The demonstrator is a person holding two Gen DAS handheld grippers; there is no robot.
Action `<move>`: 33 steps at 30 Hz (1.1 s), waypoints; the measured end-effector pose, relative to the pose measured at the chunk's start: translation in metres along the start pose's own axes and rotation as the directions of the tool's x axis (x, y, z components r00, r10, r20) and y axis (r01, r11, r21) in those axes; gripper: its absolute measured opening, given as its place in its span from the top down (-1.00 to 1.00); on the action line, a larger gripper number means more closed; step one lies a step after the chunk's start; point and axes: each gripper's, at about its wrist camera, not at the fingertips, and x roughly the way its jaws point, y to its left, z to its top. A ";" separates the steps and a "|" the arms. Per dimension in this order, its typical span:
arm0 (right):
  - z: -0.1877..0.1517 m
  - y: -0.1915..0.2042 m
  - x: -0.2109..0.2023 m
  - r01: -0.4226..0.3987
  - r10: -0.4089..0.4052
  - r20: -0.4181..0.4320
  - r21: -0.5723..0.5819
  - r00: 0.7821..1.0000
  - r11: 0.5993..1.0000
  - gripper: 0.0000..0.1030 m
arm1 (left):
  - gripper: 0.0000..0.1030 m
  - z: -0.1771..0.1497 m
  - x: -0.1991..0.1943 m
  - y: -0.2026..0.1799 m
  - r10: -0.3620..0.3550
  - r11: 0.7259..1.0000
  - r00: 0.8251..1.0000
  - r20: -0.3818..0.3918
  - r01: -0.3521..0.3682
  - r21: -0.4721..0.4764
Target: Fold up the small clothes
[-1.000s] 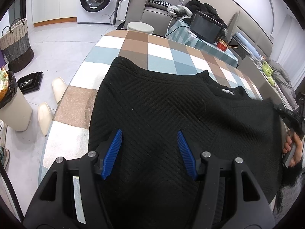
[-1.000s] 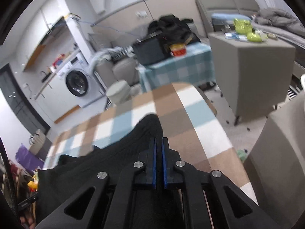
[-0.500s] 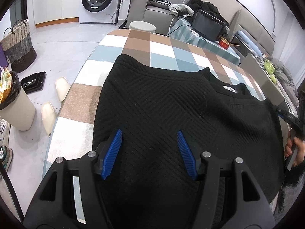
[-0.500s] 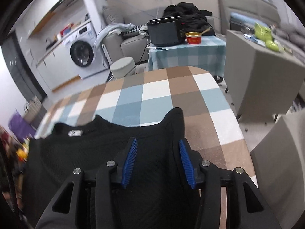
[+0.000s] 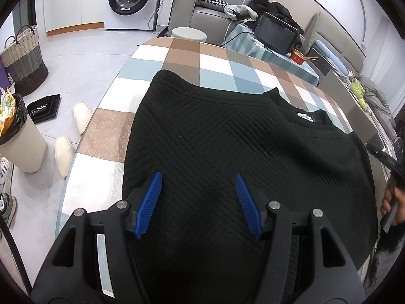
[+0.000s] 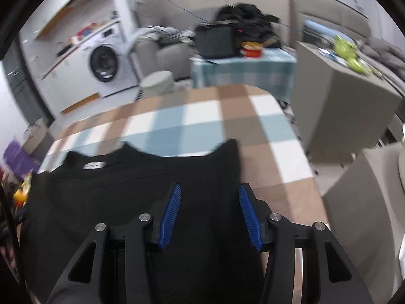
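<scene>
A black ribbed sweater (image 5: 227, 152) lies spread flat on my checkered tabletop (image 5: 177, 58), its collar with a white label (image 6: 94, 164) turned toward the far edge. My left tongs (image 5: 198, 202) hover over the sweater's near part with the blue pads (image 5: 149, 202) apart, nothing pinched between them. My right tongs (image 6: 209, 212) hang over the sweater's right edge, pads likewise spread and clear of the knit. My right hand (image 5: 391, 202) shows at the left camera's edge.
</scene>
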 end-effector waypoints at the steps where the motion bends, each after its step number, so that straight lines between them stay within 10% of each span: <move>1: -0.001 0.009 -0.002 -0.029 0.029 -0.004 -0.026 1.000 0.999 0.03 | -0.13 0.000 0.000 0.000 -0.002 1.000 1.000 0.000 0.002 0.000; 4: -0.007 0.032 0.011 -0.117 0.109 -0.090 -0.086 0.990 0.989 -0.10 | -0.13 -0.001 0.000 0.000 -0.009 1.000 1.000 0.001 0.009 0.005; 10: -0.026 0.055 0.043 -0.016 -0.024 -0.190 -0.206 0.982 0.978 -0.10 | -0.13 -0.002 -0.001 -0.001 -0.013 1.000 1.000 0.002 0.013 0.001; 16: -0.026 0.048 0.036 -0.035 0.007 -0.155 -0.180 0.988 0.983 0.94 | -0.13 -0.003 0.000 -0.001 -0.013 1.000 1.000 0.004 0.013 0.005; 24: -0.015 0.035 0.009 -0.026 0.028 0.014 -0.120 1.000 0.992 0.97 | -0.13 -0.005 0.001 -0.003 -0.011 1.000 1.000 0.006 0.011 0.002; 33: -0.014 0.025 0.025 -0.063 0.054 -0.115 -0.079 0.992 0.995 0.83 | -0.13 -0.007 0.000 -0.002 -0.006 1.000 1.000 0.006 0.006 -0.006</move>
